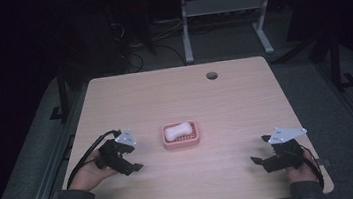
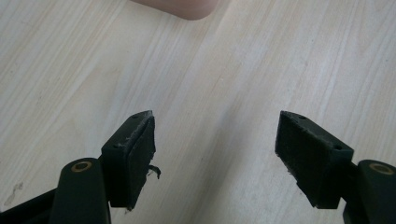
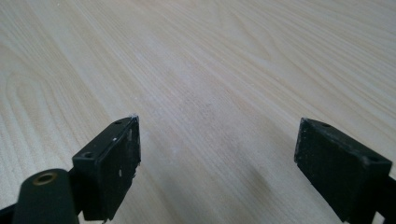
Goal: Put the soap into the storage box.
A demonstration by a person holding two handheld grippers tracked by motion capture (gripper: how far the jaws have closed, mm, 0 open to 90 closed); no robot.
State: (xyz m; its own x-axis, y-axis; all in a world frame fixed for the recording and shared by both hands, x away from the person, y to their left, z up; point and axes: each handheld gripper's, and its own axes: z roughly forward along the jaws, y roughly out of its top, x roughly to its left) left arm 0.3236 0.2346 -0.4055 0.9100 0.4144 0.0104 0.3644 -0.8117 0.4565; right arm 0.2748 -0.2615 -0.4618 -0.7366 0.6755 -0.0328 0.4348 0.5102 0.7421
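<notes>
A pink soap dish [image 1: 180, 135] (holding a pale soap bar [image 1: 177, 130]) sits mid-worktop [image 1: 235, 103]. The left hand-held gripper [image 1: 132, 158], jaws spread and empty, rests just left of the dish. The right hand-held gripper [image 1: 259, 151], also spread and empty, lies well apart to the dish's right.

A pale wood-grain surface [image 1: 245, 101] with rounded corners lies under bright light, and a small round cable hole [image 1: 212, 75] sits near its far edge. Around it the room is dim. The grey carpeted floor [image 1: 228, 40] runs beyond the far edge, where the white metal legs of another desk [image 1: 185, 28] stand. Dark cables [image 1: 132, 59] lie tangled on the floor at far left. Black frame posts [image 1: 63, 92] rise at both sides.
</notes>
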